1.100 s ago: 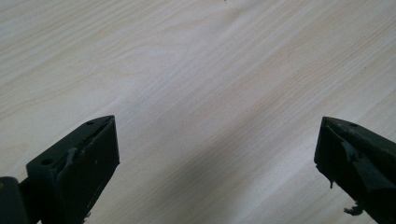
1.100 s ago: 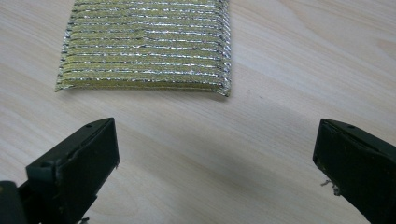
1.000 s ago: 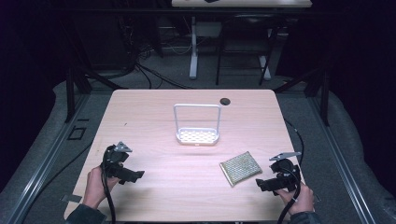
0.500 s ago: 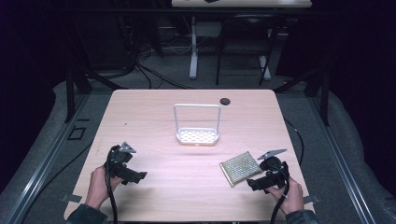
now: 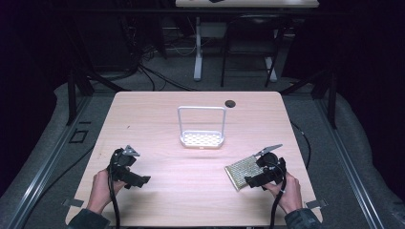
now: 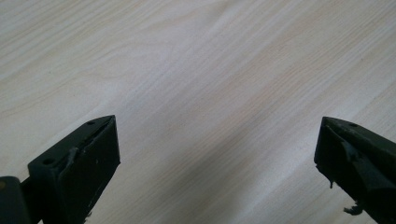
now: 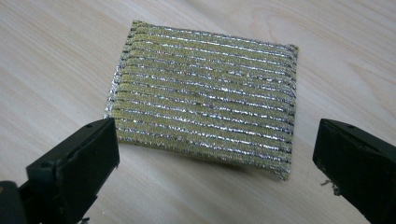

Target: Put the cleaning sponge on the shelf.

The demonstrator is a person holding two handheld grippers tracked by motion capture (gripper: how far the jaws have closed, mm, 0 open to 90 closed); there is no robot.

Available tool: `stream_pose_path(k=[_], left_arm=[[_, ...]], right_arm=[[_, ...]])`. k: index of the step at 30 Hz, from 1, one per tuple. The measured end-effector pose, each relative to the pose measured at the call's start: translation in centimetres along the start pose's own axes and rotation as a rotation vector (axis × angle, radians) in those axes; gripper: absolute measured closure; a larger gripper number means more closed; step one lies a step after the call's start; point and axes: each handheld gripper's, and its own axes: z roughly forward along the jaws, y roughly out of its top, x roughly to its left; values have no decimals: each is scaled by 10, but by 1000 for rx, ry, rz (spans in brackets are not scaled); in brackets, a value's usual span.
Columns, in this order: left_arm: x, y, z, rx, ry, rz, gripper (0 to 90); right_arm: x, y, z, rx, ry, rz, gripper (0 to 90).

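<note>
A gold and silver striped scouring pad lies flat on the wooden table at the front right. My right gripper hovers just at its near edge, jaws open and wide apart, the pad lying ahead of them. A white rack with a tall loop handle and a perforated base stands at the table's middle. My left gripper is at the front left, open over bare wood with nothing between its jaws.
A small dark round cap sits in the tabletop near the far edge. Cables and table legs stand on the dark floor beyond. Bare wood lies between the two grippers.
My right gripper has moved left and forward to the pad's near edge. The left gripper has shifted only slightly.
</note>
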Motion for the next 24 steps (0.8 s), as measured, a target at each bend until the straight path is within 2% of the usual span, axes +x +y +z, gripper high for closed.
stream_pose_path(k=[3, 6, 9, 12, 13, 14, 17, 18, 19, 20, 22, 24], left_arm=[[0, 0, 0, 1, 0, 0, 1], [2, 0, 0, 2, -6, -2, 1], [1, -1, 0, 6, -9, -1, 1], [1, -1, 0, 11, -9, 0, 1], [1, -1, 0, 11, -9, 0, 1], [1, -1, 0, 12, -9, 0, 1], [2, -1, 1, 15, -12, 0, 1], [1, -1, 1, 11, -7, -1, 1], [1, -1, 1, 11, -7, -1, 1], [2, -1, 1, 9, -9, -2, 1], [2, -1, 1, 11, -12, -2, 1], [3, -1, 0, 12, -15, -6, 1]], right_arm=[[1, 4, 4, 10, 7, -2, 25], [2, 9, 6, 20, 3, -10, 88], [4, 14, 9, 23, -1, -6, 166], [5, 17, 11, 34, -5, -13, 286], [5, 17, 11, 34, -5, -13, 286], [5, 19, 13, 38, -3, -16, 342], [5, 22, 14, 40, -1, -16, 392], [6, 25, 16, 47, -3, -11, 460], [6, 27, 17, 53, -5, -7, 490], [6, 27, 17, 53, -5, -7, 490], [5, 31, 21, 74, -10, -2, 559], [5, 33, 22, 73, -9, 6, 570]])
